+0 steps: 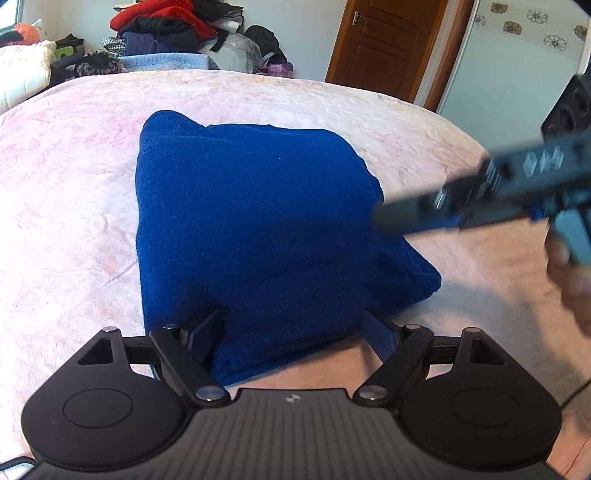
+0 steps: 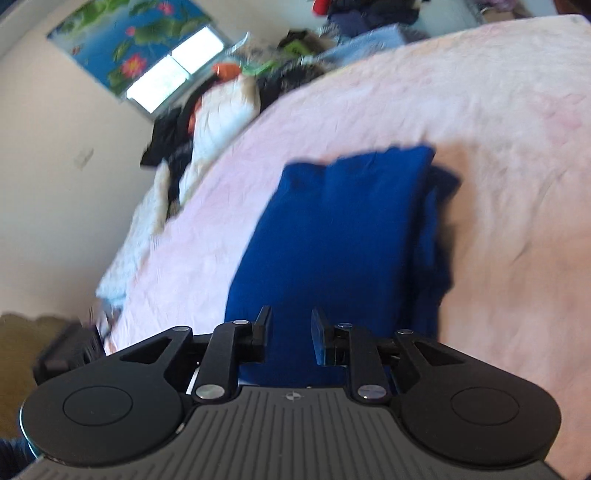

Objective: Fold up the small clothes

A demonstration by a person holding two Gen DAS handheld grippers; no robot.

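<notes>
A dark blue knit garment [image 1: 251, 229] lies folded into a rough rectangle on the pink bedspread [image 1: 66, 192]. My left gripper [image 1: 291, 325] is open, its fingers straddling the garment's near edge. My right gripper [image 1: 384, 218] reaches in from the right, blurred, its tip at the garment's right edge. In the right wrist view the right gripper [image 2: 290, 321] is open with a narrow gap, over the near end of the blue garment [image 2: 332, 229], holding nothing.
A pile of clothes [image 1: 166, 33] lies beyond the far edge of the bed. A wooden door [image 1: 384, 44] stands at the back right. White bedding [image 2: 218, 122] and dark clothes lie at the bed's left side under a window [image 2: 173, 70].
</notes>
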